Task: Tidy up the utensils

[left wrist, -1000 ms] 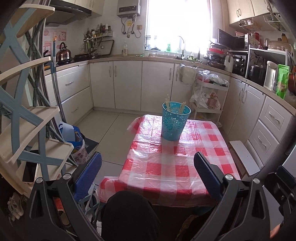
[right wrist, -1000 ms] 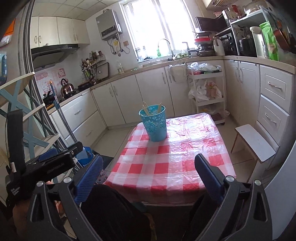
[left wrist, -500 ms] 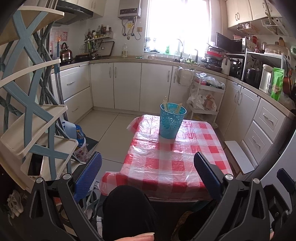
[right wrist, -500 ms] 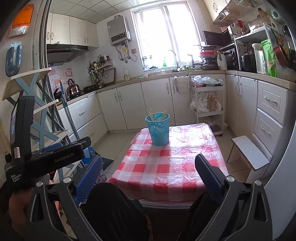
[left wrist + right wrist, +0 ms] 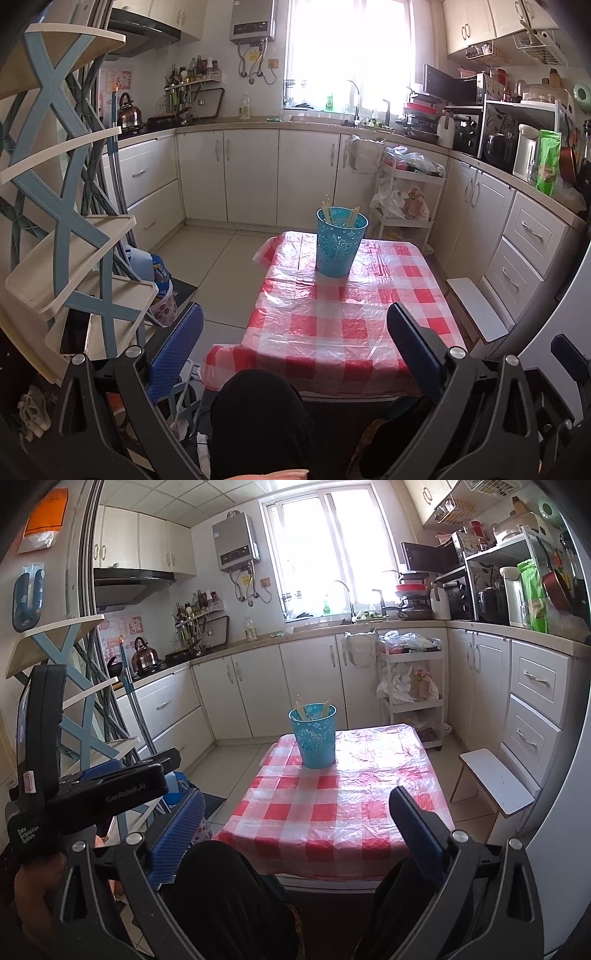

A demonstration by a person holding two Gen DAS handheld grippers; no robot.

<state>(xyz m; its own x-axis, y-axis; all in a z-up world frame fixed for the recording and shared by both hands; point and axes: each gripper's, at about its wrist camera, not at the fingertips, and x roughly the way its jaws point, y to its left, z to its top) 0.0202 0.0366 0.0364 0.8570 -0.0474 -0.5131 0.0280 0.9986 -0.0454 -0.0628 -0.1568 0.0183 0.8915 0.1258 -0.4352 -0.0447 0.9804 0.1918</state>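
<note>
A turquoise perforated holder (image 5: 340, 242) stands at the far end of a small table with a red and white checked cloth (image 5: 351, 317). Several pale chopsticks (image 5: 326, 212) stick out of it. It also shows in the right wrist view (image 5: 314, 736) with the chopsticks (image 5: 301, 707). My left gripper (image 5: 295, 345) is open and empty, held back from the table's near edge. My right gripper (image 5: 297, 829) is open and empty, also short of the near edge. The left gripper's body (image 5: 92, 794) shows at the left of the right wrist view.
A blue and cream shelf rack (image 5: 62, 236) stands close on the left. A white stool (image 5: 476, 308) and drawers (image 5: 528, 251) are on the right. A white trolley (image 5: 404, 199) stands behind the table. The person's dark-clothed knees (image 5: 258, 417) are below the grippers.
Both grippers have pulled back and risen from the table, so the table and holder look smaller and farther. Both stay open and empty.
</note>
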